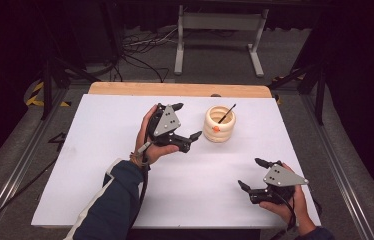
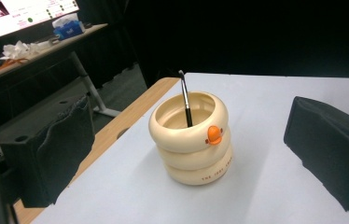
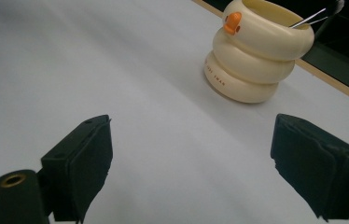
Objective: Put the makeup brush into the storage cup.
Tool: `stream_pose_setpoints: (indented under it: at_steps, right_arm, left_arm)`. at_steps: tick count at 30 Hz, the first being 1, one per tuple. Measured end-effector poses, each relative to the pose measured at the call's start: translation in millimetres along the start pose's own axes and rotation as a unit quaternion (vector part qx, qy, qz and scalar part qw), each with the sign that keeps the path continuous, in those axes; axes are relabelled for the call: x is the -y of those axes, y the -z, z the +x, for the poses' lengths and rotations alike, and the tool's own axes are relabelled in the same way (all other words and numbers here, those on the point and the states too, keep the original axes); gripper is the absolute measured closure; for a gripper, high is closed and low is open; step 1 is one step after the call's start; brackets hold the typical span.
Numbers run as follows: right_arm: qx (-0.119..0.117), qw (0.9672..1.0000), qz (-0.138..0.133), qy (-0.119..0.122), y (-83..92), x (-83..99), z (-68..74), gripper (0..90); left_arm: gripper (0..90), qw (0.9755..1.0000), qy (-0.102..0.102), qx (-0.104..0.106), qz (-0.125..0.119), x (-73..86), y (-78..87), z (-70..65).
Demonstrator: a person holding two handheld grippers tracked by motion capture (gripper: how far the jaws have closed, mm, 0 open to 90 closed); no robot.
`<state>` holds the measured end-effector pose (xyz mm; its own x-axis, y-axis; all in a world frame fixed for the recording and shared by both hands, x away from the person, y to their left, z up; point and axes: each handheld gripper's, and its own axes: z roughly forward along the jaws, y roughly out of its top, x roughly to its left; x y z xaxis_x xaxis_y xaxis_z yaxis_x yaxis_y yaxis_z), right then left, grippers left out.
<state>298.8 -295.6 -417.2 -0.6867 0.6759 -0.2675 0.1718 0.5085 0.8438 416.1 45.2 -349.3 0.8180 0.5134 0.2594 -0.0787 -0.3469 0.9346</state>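
Observation:
A cream ringed holder (image 1: pixel 219 125) with an orange duck beak stands upright on the white table top (image 1: pixel 100 165). A thin black brush (image 1: pixel 227 113) leans inside it. My left gripper (image 1: pixel 185 122) is open just left of the holder, jaws wide apart and empty. The left gripper view has the holder (image 2: pixel 192 138) between its jaws but farther ahead, with the brush (image 2: pixel 186 100) sticking out of it. My right gripper (image 1: pixel 253 174) is open near the table's front right, empty. The right gripper view shows the holder (image 3: pixel 254 52) far ahead and right.
A wooden strip (image 1: pixel 180 89) runs along the table's far edge. Beyond it stand a white metal frame (image 1: pixel 218 36) and cables on the floor. A desk with a lit screen (image 2: pixel 30 14) appears at the left gripper view's upper left.

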Motion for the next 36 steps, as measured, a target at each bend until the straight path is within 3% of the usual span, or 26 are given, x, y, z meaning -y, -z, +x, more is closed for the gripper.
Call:
stream_pose_setpoints:
  at_steps: [6,18,27,36]
  right_arm:
    - [0.002,1.0,-0.001,-0.001,1.1,-0.3,-0.4,13.8]
    - [0.004,1.0,-0.001,-0.002,2.1,-0.7,-1.4,13.7]
    - [0.004,1.0,-0.003,-0.003,3.4,-1.4,-1.7,13.6]
    - [0.003,1.0,-0.004,-0.004,3.9,-1.2,-2.2,13.7]
  left_arm:
    - [1.9,1.0,-0.001,-0.003,0.003,3.1,14.3,0.5]
    - [2.5,0.9993,-0.032,-0.005,0.021,7.8,46.0,-4.8]
    - [2.5,0.9985,-0.042,-0.013,0.033,14.2,65.8,-8.5]
    - [2.2,0.9986,-0.036,-0.013,0.037,23.5,84.2,-8.5]
